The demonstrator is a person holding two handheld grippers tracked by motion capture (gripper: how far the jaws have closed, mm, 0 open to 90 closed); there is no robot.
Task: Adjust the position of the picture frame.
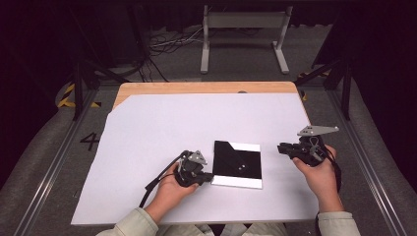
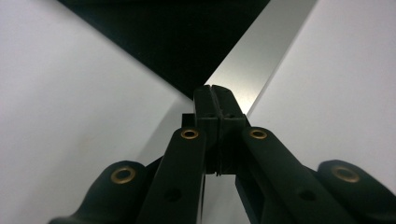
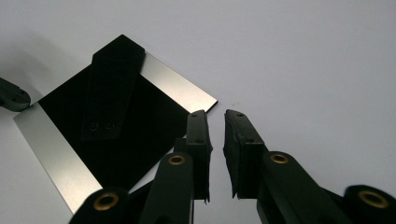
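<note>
A flat black square plate [image 1: 237, 164] with shiny silver bands along two edges lies on the white sheet [image 1: 172, 123], near its front middle. In the right gripper view a black flap with two small screws lies on the plate [image 3: 116, 126]. My left gripper [image 1: 209, 177] is shut, its tips at the plate's near-left corner. In the left gripper view they meet over the silver band [image 2: 252, 65], jaws [image 2: 212, 88] pressed together. My right gripper [image 1: 281, 147] is off the plate's right edge, pointing at it. Its jaws [image 3: 215, 114] stand a little apart with nothing between them.
The white sheet covers most of a wooden table [image 1: 196, 87]. Behind the table a grey metal stand [image 1: 243, 29] and loose cables [image 1: 167, 44] sit on the floor. The left gripper's tip [image 3: 11, 95] shows in the right gripper view.
</note>
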